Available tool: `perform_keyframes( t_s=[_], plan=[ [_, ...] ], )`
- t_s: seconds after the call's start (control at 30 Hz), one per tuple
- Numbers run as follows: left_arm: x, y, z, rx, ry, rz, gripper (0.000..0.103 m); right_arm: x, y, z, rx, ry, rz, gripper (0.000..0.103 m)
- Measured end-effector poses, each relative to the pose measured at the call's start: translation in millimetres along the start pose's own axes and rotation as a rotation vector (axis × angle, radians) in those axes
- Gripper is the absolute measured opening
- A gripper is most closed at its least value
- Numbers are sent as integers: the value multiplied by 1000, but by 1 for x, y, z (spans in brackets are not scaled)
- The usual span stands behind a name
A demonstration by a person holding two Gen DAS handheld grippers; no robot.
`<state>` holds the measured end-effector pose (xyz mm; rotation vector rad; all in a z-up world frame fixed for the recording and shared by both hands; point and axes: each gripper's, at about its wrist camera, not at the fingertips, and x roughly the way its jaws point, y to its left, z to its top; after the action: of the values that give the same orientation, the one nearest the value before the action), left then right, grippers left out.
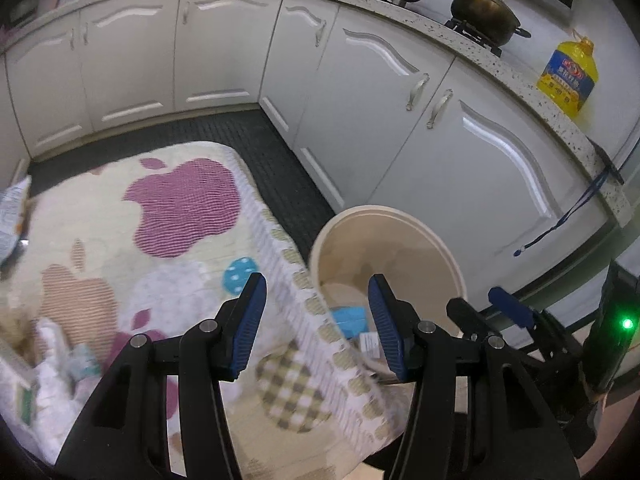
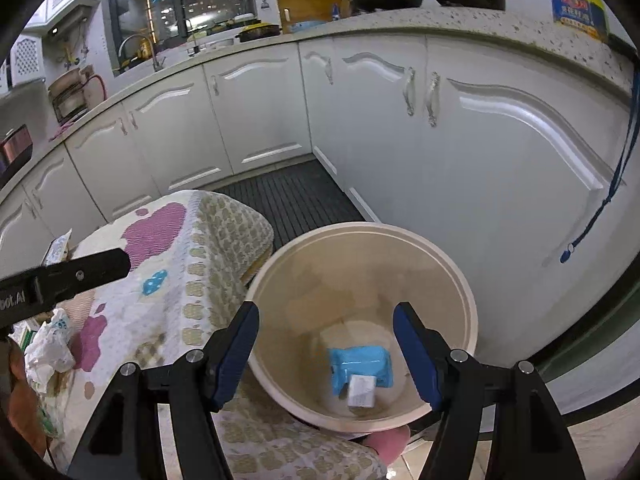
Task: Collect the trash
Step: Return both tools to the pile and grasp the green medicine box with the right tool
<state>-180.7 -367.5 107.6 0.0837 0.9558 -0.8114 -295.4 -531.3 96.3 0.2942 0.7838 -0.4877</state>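
Both claws sit right up close to the cameras, and both are wide apart with nothing in them. Between the blue pads of the right claw (image 2: 326,354) is only air, with the bin (image 2: 472,320) straight below. The left claw (image 1: 316,320) hangs over the edge of the blanket (image 1: 120,248), next to the bin.

Two pieces of trash are already in the bottom of the bin: a shiny blue packet (image 2: 360,360) and a small white box (image 2: 362,390) lying on top of it. The packet looks soft and a bit puffy. The box looks light and stiff.

More trash is waiting on the blanket, off to the left side. A crumpled white bag (image 2: 50,344) lies there, thin and wrinkly, and a shiny wrapper (image 1: 14,216) sits at the far left edge.

Things could go wrong from here. The bin stands right against the blanket, so a claw swinging across might bump its rim and tip it. The white bag is thin and floppy, so the pads might pinch the blanket too and drag it. The two claws are close together and might knock each other.
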Motion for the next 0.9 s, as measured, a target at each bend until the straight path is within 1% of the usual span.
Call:
perform_keyframes(
  t_s=[0.1,0.27,0.43,0.6,0.7,0.77,0.9],
  plan=[
    [-16,3,-6,19,-14,46,51,-4,11,1,-11,-9,15,67],
    [-43,16,-17,22,-40,84,51,-10,33,3,-37,-18,47,71],
    [-78,35,-29,9,-50,65,52,-16,61,3,-74,-22,101,71],
    [-112,59,-41,-4,-49,67,52,-18,99,0,-131,-2,189,71],
    [-135,82,-45,-45,-49,76,52,-17,122,-1,-157,13,240,71],
    [-150,97,-48,-71,-51,65,52,-15,135,-3,-169,24,272,71],
    [-176,126,-49,-142,-66,9,53,-13,164,-9,-207,46,329,71]
  ],
)
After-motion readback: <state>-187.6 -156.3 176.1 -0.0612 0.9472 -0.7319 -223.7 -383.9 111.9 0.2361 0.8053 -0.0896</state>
